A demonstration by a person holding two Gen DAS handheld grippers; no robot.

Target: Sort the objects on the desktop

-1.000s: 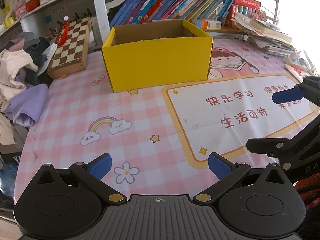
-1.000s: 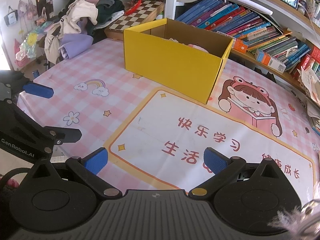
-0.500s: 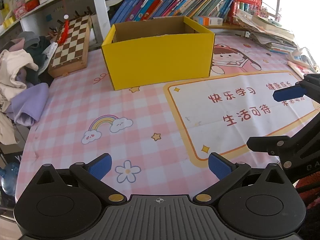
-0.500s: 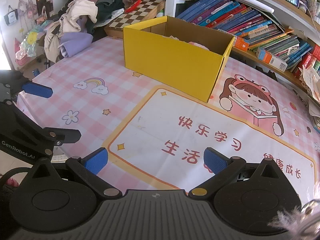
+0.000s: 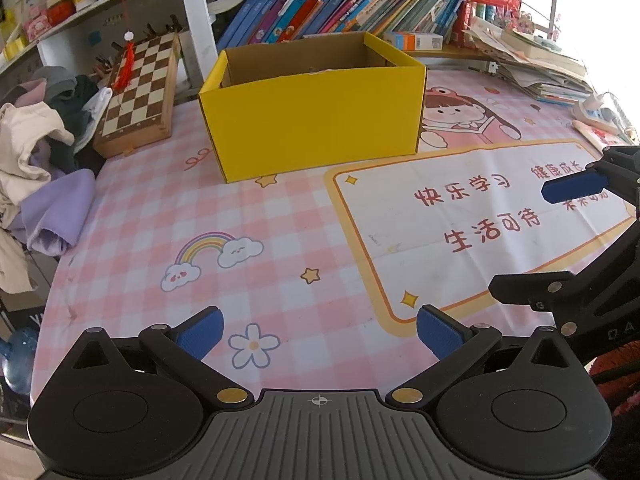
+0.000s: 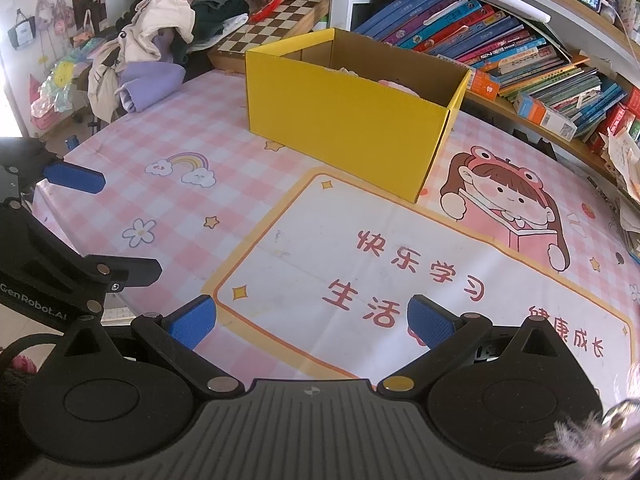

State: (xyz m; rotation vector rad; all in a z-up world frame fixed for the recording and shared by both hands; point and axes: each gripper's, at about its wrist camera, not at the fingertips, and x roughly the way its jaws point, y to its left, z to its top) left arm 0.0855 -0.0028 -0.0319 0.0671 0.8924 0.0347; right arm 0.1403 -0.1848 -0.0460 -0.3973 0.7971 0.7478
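While both claws hover low over the counter (image 5: 132, 216), the left claw (image 5: 318, 330) is spread wide with nothing between its blue pads, and the right claw (image 6: 312, 320) is likewise spread and empty. Each claw appears at the edge of the other's view, well apart. A yellow cardboard box (image 5: 316, 128) stands open-topped toward the far side of the pink checked mat, ahead of both claws; pale and pink items lie inside it (image 6: 394, 85), too hidden to identify. A wooden chessboard (image 5: 140, 88) leans behind the box's left side, near a heap of clothes (image 5: 36, 168). Rows of books (image 6: 496, 48) fill the shelf beyond.
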